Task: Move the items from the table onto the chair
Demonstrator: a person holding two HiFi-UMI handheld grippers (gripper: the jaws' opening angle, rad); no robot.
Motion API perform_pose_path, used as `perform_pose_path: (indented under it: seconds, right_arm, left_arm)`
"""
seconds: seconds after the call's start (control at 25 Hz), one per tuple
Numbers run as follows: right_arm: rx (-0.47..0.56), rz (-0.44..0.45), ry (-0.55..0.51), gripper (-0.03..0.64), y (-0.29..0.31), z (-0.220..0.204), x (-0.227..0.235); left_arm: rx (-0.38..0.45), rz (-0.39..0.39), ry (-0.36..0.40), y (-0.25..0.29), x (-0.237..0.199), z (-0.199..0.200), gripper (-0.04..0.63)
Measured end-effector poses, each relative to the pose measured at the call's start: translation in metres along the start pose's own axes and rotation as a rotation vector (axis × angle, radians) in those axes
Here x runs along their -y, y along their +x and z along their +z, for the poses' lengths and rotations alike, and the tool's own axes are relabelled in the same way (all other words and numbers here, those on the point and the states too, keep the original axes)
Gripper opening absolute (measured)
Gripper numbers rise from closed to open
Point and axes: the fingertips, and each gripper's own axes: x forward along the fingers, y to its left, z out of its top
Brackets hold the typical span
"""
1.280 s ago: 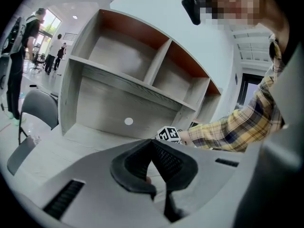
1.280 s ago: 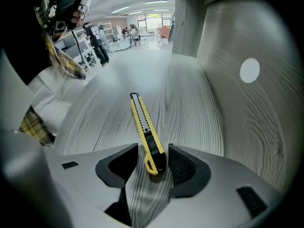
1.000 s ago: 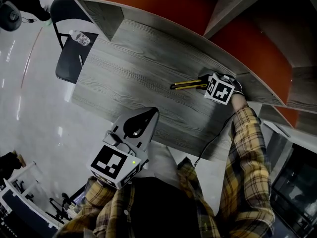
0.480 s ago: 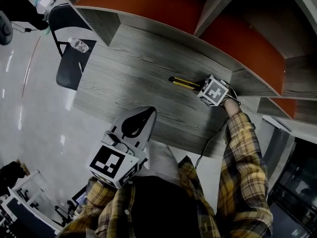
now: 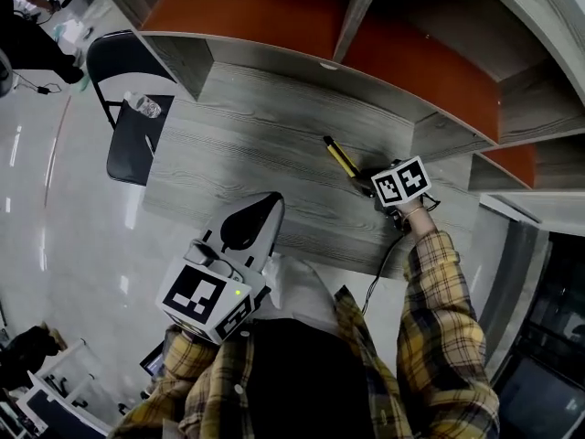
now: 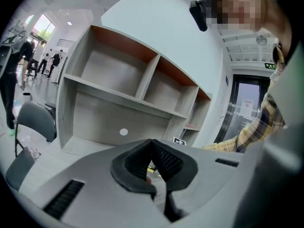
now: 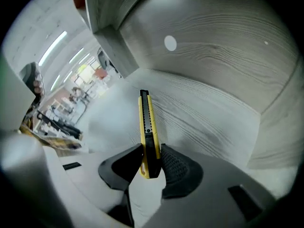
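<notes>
Swung round since before, knife (image 7: pixel 146 122) sits pinched in right gripper's (image 7: pixel 151 159) just-closed jaws.
Jaws of left gripper (image 5: pixel 272 201) press together, empty. Grey table (image 5: pixel 238 144), shelves (image 5: pixel 274 12) behind; chair (image 5: pixel 126 152) with bottle (image 5: pixel 144 106) well apart.

A thin item (image 5: pixel 149 144) on the chair (image 5: pixel 125 158) is too small to identify.

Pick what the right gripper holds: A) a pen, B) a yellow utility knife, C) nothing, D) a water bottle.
B: the right gripper view shows the right gripper, whose jaws have just been closing, pinching the yellow utility knife between its pads.
</notes>
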Motion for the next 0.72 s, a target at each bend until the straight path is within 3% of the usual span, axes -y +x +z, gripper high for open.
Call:
perform_pose_path:
  seconds: [0.16, 0.32, 0.52, 0.72]
  right_arm:
    - [0.131, 0.087, 0.191, 0.135, -0.007, -0.004, -0.019]
    - [0.239, 0.165, 0.290, 0.135, -0.013, 0.001, -0.045]
    - [0.358, 0.241, 0.342, 0.135, -0.017, 0.029, -0.098]
    - [0.443, 0.271, 0.297, 0.135, -0.010, 0.073, -0.167]
  left_arm:
    - [0.014, -0.013, 0.004, -0.006, 0.004, 0.005, 0.003]
    - [0.028, -0.013, -0.003, -0.015, 0.000, 0.007, 0.003]
    - [0.048, -0.008, -0.013, -0.038, -0.021, 0.015, 0.003]
    - [0.071, 0.013, -0.018, -0.080, -0.064, 0.020, 0.003]
